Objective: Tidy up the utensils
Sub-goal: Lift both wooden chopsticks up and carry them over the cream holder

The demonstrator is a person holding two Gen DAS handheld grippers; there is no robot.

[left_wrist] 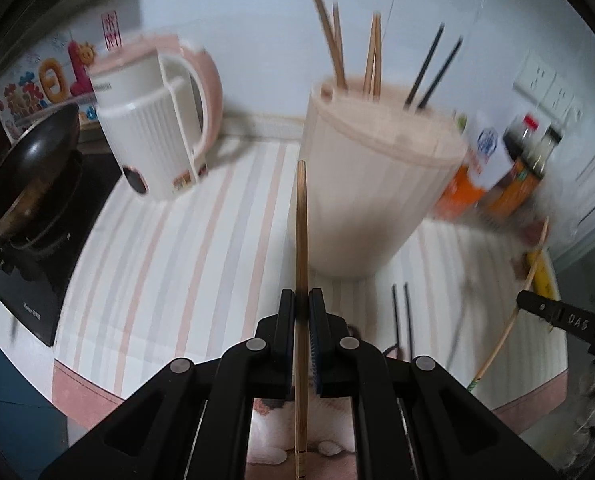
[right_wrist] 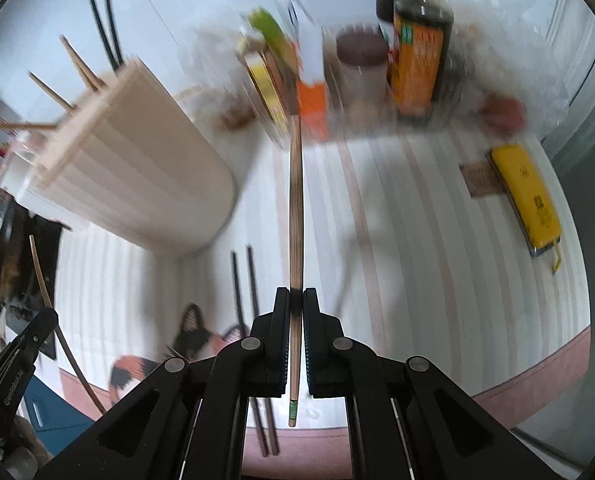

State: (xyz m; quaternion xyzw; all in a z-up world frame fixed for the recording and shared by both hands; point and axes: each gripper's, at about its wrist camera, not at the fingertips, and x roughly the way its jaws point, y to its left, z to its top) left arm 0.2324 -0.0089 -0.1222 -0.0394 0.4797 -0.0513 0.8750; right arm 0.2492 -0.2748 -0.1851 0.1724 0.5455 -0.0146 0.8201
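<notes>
My left gripper [left_wrist: 301,300] is shut on a bamboo chopstick [left_wrist: 301,236] that sticks up in front of the cream utensil holder [left_wrist: 373,196]. Several bamboo and black chopsticks [left_wrist: 373,56] stand in that holder. My right gripper [right_wrist: 296,300] is shut on a second bamboo chopstick [right_wrist: 296,208] above the striped table; the same holder [right_wrist: 137,176] appears tilted to its left. Two black chopsticks [right_wrist: 243,292] lie flat on the striped cloth, also seen as the black pair [left_wrist: 401,320] in the left wrist view. Each gripper shows at the edge of the other's view, as the right gripper [left_wrist: 553,314] and the left gripper [right_wrist: 29,344].
A white and pink kettle [left_wrist: 153,128] stands left of the holder, with a black pan [left_wrist: 25,164] on a cooktop beyond it. Sauce bottles [right_wrist: 417,60] and cartons [right_wrist: 309,92] crowd the back. A yellow flat object [right_wrist: 525,200] lies at the right. A cat [right_wrist: 193,340] sits below the table edge.
</notes>
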